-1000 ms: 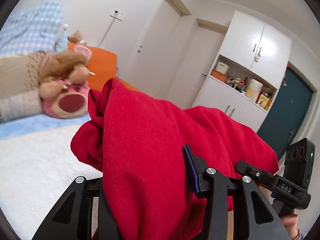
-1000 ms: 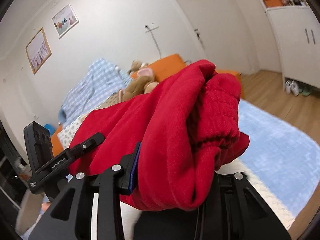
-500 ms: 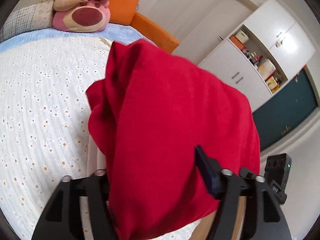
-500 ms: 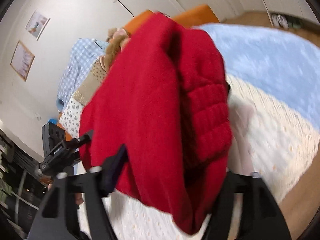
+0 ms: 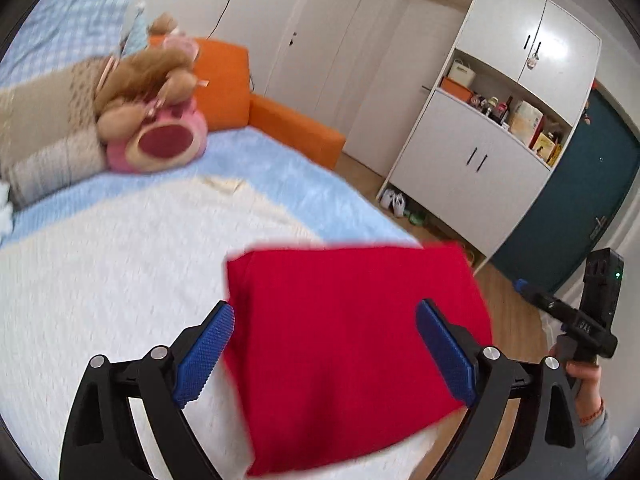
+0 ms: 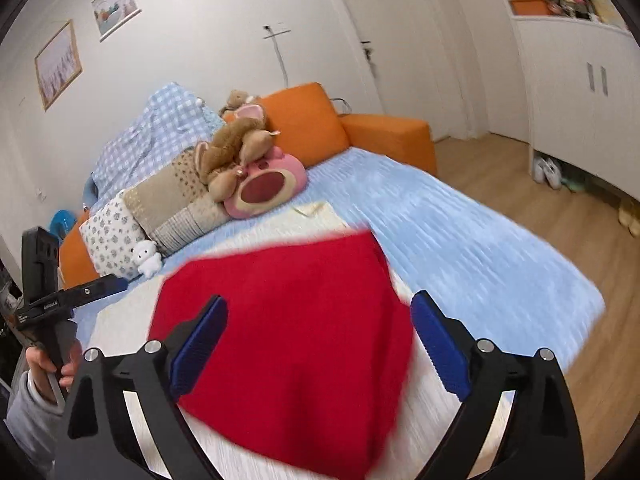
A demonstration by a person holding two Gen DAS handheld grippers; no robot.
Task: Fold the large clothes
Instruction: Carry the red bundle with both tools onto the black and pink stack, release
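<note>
A red garment (image 5: 352, 344) lies folded into a flat rectangle on the white flowered bedspread (image 5: 100, 280). It also shows in the right wrist view (image 6: 288, 344). My left gripper (image 5: 324, 352) is open and empty, with its blue pads on either side of the garment, above it. My right gripper (image 6: 320, 352) is open and empty too, spread over the garment. The right gripper also shows at the right of the left wrist view (image 5: 576, 320); the left one shows at the left of the right wrist view (image 6: 52, 300).
A pink plush bear (image 6: 264, 184) with brown plush toys and pillows (image 6: 168, 200) lies at the head of the bed. An orange sofa (image 6: 360, 132) stands behind. A blue blanket (image 6: 460, 232) covers the bed's right side. White cabinets (image 5: 480, 148) and wooden floor (image 6: 580, 220) are to the right.
Both grippers held the bunched red garment raised; they have let go and opened. The garment now lies flat and folded on the bedspread.
</note>
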